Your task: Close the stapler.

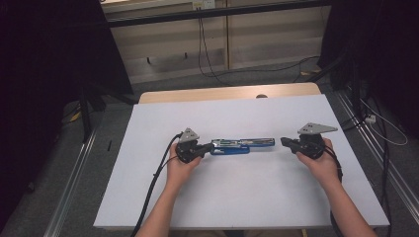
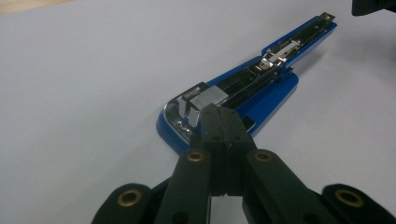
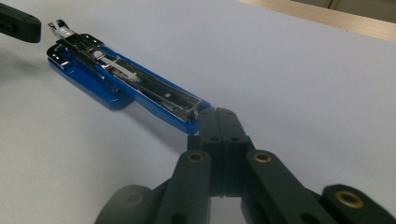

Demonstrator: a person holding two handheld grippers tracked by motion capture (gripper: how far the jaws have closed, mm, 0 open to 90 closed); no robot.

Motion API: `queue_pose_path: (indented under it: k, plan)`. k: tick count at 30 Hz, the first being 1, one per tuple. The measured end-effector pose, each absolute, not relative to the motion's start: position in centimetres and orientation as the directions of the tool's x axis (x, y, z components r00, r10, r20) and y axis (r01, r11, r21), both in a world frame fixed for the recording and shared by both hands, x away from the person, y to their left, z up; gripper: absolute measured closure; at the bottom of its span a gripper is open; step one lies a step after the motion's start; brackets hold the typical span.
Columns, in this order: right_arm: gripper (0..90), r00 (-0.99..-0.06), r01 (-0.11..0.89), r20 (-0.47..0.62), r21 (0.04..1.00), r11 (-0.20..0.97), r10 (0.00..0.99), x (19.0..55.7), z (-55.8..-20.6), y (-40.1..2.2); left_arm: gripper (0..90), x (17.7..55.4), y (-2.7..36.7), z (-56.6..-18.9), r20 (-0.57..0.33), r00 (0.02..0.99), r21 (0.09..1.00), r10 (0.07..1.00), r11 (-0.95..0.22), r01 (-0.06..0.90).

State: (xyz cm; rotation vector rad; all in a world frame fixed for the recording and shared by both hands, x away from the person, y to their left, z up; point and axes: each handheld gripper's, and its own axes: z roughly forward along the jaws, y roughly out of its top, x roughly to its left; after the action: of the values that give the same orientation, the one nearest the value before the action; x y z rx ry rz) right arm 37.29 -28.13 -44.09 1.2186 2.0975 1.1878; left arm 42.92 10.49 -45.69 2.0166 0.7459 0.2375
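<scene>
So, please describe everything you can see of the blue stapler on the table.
The blue stapler lies flat near the middle of the white table, swung fully open into one long line. Its body looks like glossy blue plastic; the shiny metal staple channel faces up. The shut left hand-held gripper is at one end and the shut right hand-held gripper at the other; real contact cannot be told.
</scene>
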Motion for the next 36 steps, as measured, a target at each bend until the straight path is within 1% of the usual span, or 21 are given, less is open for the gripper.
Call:
queue_pose_path:
  k: [5, 13, 22, 36]
  plan:
    - [90.0, -0.515, 0.489, 0.055, 0.839, 0.241, 0.855, 37.43, -44.25, -28.30, 90.0, 42.98, 10.41, -45.92, -0.112, 0.795, 0.831, 0.596, -0.383, 0.404]
    - [90.0, -0.521, 0.495, 0.057, 0.833, 0.247, 0.852, 37.43, -44.33, -28.19, 90.0, 43.12, 10.37, -46.01, -0.122, 0.790, 0.835, 0.601, -0.367, 0.409]
    - [90.0, -0.527, 0.506, 0.055, 0.822, 0.261, 0.848, 37.48, -44.55, -28.01, 90.0, 43.25, 10.34, -46.26, -0.113, 0.792, 0.831, 0.600, -0.380, 0.406]
    - [90.0, -0.540, 0.522, 0.051, 0.804, 0.286, 0.840, 37.66, -44.98, -27.82, 90.0, 43.25, 10.24, -46.43, -0.123, 0.793, 0.834, 0.597, -0.370, 0.408]
